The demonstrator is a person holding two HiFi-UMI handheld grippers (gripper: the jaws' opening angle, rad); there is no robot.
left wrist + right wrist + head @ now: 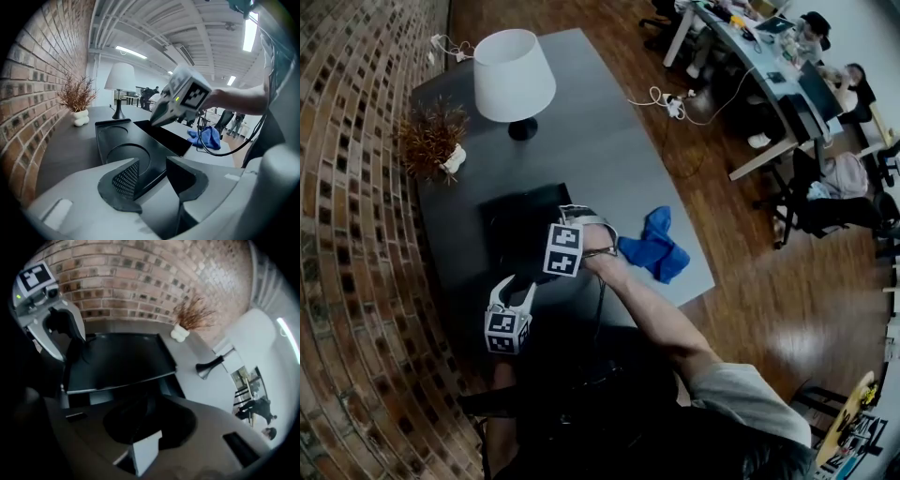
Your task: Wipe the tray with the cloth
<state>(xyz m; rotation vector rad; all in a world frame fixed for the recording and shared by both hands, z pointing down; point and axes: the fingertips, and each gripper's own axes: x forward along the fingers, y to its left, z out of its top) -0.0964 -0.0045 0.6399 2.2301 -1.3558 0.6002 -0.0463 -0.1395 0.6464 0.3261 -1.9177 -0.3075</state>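
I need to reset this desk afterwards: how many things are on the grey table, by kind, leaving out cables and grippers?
Lamp: 1
Dried plant in white vase: 1
Black tray: 1
Blue cloth: 1
Total: 4

Brick wall (347, 234) flanks grey table (609, 159) on wooden floor (787, 300).

Tray (520, 225): black, rectangular, moulded with round recesses; lies on the grey table (609, 141), toward the brick-wall side. Cloth (654, 246): blue, crumpled in a loose heap; rests on bare tabletop near the tray's right end.
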